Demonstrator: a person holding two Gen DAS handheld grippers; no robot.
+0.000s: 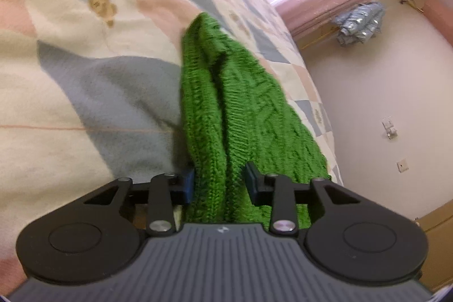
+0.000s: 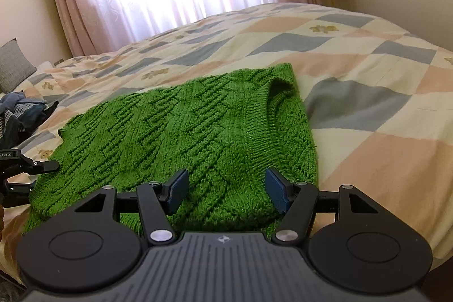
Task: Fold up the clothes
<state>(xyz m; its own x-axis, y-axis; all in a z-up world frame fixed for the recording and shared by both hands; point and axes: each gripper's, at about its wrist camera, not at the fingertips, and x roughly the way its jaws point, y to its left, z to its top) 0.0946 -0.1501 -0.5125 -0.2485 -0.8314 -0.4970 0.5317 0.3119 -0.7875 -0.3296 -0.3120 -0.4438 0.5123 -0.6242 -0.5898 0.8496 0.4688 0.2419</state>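
A green cable-knit sweater (image 2: 181, 132) lies spread on the patchwork bed (image 2: 368, 109), its ribbed neck opening toward the right. My right gripper (image 2: 225, 190) is open, its blue pads (image 2: 177, 190) standing apart over the sweater's near edge, nothing gripped. My left gripper (image 1: 219, 183) is shut on a bunched edge of the green sweater (image 1: 226, 104), which runs away from the pads (image 1: 188, 181) across the bed. The left gripper also shows at the left edge of the right wrist view (image 2: 42, 166), at the sweater's left edge.
A pile of dark blue clothes (image 2: 17, 115) and a grey pillow (image 2: 14, 67) lie at the bed's far left. Pink curtains (image 2: 70, 4) cover a bright window behind the bed. A cream wall (image 1: 382, 104) with sockets and a hanging grey bundle (image 1: 359, 21) stands beside the bed.
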